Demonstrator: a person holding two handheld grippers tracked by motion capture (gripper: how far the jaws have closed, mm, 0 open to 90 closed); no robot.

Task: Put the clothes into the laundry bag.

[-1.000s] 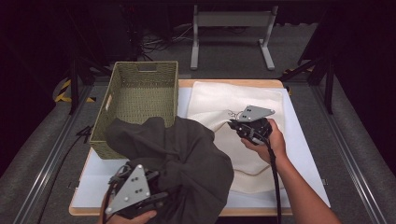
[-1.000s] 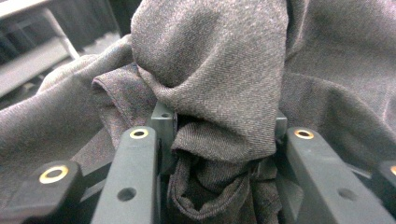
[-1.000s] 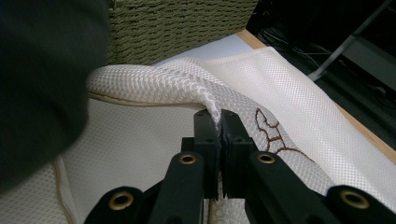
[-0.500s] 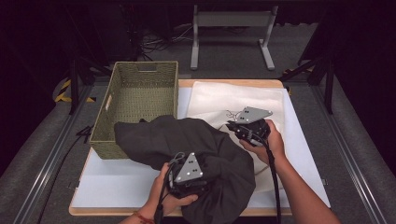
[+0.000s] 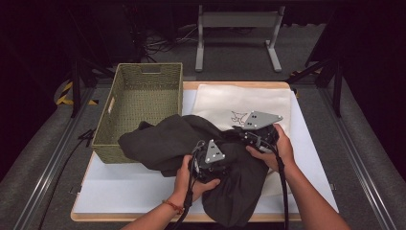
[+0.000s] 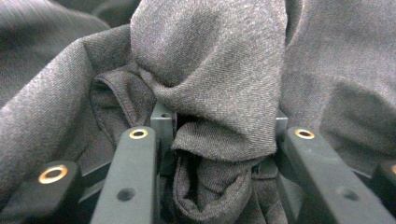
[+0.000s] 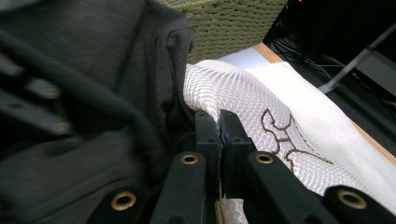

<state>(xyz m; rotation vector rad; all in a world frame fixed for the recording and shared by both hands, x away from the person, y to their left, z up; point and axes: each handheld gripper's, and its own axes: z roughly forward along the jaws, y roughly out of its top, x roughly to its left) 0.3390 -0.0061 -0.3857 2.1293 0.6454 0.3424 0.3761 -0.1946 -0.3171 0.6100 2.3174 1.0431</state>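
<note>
green woven basket [image 5: 143, 108] empty on white mat [image 5: 119, 187]; metal stand [image 5: 237, 36] behind.

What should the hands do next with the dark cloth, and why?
Probably push the dark cloth further into the white mesh bag. The right gripper pinches the bag's edge, and the left gripper has a bunch of cloth between its jaws, most of it outside the bag.

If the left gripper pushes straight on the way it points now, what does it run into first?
More of the dark grey garment already bunched between the left gripper's jaws; folds block the line. Beyond lies probably the white mesh bag, though depth is unclear.
</note>
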